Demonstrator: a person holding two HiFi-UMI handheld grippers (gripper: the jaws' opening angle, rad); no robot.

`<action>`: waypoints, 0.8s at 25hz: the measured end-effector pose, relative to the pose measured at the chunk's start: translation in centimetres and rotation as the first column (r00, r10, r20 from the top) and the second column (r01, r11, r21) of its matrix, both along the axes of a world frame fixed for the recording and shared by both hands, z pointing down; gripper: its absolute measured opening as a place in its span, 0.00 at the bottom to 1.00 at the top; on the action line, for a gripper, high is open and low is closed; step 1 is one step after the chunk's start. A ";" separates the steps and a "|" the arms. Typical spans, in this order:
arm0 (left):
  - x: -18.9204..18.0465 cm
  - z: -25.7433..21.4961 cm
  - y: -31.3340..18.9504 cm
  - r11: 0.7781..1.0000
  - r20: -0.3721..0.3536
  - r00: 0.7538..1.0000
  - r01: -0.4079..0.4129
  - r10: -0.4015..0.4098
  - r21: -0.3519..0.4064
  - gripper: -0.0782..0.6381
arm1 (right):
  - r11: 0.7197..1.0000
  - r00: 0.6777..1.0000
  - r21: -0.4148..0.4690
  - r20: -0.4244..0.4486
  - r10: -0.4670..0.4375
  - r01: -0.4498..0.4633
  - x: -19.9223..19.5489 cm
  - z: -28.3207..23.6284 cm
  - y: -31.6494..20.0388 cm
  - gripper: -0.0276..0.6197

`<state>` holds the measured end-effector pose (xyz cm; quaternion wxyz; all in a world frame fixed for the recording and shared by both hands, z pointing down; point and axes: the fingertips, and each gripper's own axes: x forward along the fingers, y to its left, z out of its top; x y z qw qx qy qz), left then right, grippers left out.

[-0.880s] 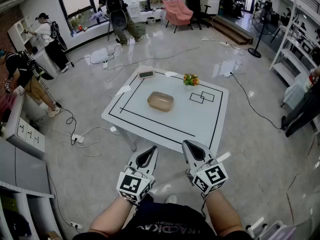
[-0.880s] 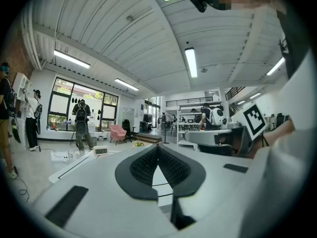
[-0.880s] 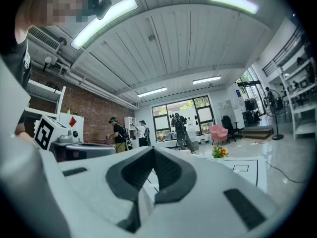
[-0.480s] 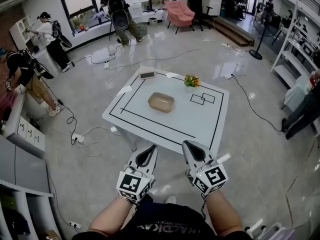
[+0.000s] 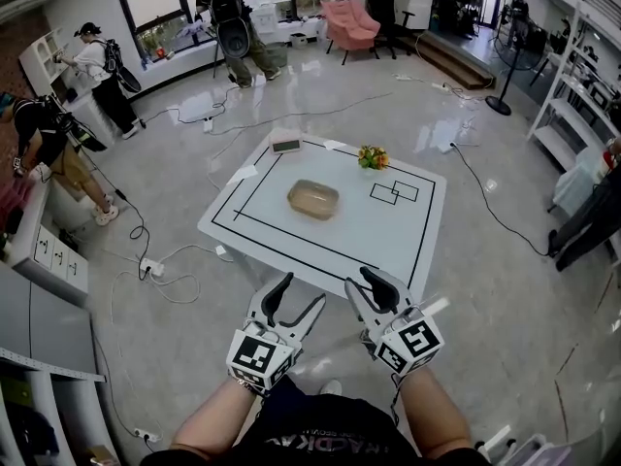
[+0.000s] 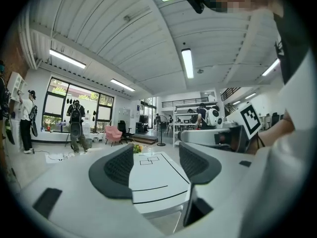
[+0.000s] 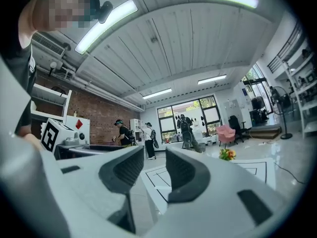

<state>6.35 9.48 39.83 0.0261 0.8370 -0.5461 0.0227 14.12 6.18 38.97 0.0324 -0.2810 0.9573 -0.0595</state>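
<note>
A white table with black taped lines stands ahead of me. On it lie a tan oval bowl, a small bunch of flowers and a small flat device. My left gripper hangs just short of the table's near edge, open and empty. My right gripper is beside it, open by a narrower gap, also empty. In the left gripper view the left gripper frames the table and the flowers. In the right gripper view the right gripper points left of the flowers.
Cables trail over the glossy floor left of the table. Three people stand at the left and back, one by the window. A pink armchair is at the back, shelving at the right, a cabinet at the left.
Both grippers have opened; they were shut in the earlier frames. The left one has opened wider. Neither hand has shifted much.
</note>
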 end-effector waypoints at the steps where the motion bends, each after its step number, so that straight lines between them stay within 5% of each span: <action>1: 0.2 0.2 -0.1 1.000 0.000 1.000 -0.014 0.014 -0.005 0.52 | 1.000 1.000 -0.005 0.006 -0.008 0.008 -0.2 0.0 -0.1 0.26; 5: 0.3 0.9 -0.6 0.998 -0.004 0.999 -0.052 0.052 -0.024 0.58 | 1.000 1.000 -0.029 0.015 -0.005 0.005 -0.8 0.6 -0.9 0.42; 20: -6.2 2.5 -8.0 0.988 -0.058 0.989 -0.140 0.137 -0.061 0.59 | 0.986 0.990 -0.097 0.000 0.140 -0.139 -5.5 2.1 -9.1 0.42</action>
